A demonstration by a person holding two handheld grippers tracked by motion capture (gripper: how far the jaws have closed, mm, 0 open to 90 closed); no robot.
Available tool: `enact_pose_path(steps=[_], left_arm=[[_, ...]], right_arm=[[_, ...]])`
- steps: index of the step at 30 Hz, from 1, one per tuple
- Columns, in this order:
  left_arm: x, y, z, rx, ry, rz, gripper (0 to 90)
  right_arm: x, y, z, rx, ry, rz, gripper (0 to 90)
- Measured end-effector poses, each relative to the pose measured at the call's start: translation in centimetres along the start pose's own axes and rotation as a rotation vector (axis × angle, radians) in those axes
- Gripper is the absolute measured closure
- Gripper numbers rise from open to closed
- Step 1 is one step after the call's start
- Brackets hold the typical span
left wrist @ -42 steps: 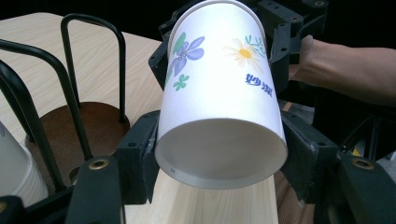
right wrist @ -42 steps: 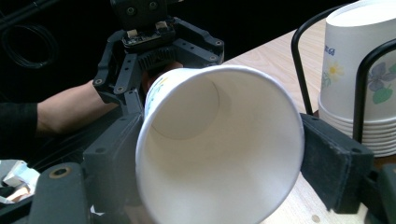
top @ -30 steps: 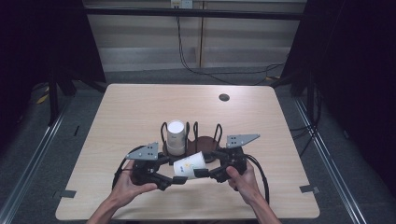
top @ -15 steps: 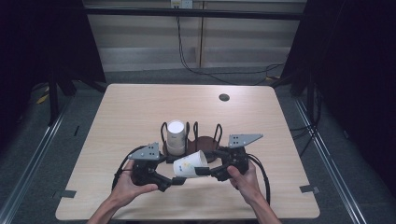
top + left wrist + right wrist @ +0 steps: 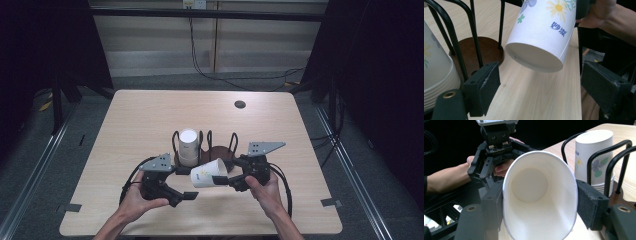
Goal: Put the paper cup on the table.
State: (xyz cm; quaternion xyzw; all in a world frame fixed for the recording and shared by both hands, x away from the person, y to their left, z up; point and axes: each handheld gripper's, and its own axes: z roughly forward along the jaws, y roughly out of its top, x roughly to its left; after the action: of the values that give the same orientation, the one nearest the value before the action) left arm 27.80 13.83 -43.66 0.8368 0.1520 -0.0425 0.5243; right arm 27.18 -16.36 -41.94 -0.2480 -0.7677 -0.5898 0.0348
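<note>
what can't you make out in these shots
- Count of cups in the stack: right gripper view, the rack wires cross the rims.
- Print on the held cup: left gripper view, the top edge cuts it off.
- Small dark disc on the table: high view, too small to identify.

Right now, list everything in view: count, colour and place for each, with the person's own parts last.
Paper cup: one, white with flower print, on its side in the air, squeezed between the right gripper's pads.
Stack of cups: one stack, white, upside down in the rack's left section.
Cup rack: one, black wire hoops on a brown base, mid-table.
Table: one, light wood.
Dark round spot: one, far right of the tabletop.
Left gripper: one, black, jaws just opened, apart from the cup.
Right gripper: one, black, shut on the cup.
Hands: two, at the near edge.
</note>
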Motion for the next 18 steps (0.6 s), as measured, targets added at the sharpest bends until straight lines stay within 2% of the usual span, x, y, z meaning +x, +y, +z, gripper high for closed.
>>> enact_pose_path(steps=[8, 12, 16, 18], left_arm=[[0.2, -0.2, -0.4, 0.015, 0.04, -0.001, 16.0], [0.6, -0.4, -0.5, 0.05, 0.057, 0.007, 16.0], [0.6, -0.4, -0.2, 0.108, 0.081, 0.029, 16.1], [0.7, -0.4, -0.3, 0.114, 0.08, 0.032, 16.1]], right_arm=[[-0.1, 0.2, -0.2, 0.01, -0.025, 0.005, 30.9], [-0.2, 0.3, -0.6, 0.016, -0.039, 0.009, 30.9], [-0.4, 0.3, -1.2, 0.01, -0.058, 0.017, 30.8], [-0.6, 0.3, -1.5, 0.007, -0.067, 0.024, 30.8]])
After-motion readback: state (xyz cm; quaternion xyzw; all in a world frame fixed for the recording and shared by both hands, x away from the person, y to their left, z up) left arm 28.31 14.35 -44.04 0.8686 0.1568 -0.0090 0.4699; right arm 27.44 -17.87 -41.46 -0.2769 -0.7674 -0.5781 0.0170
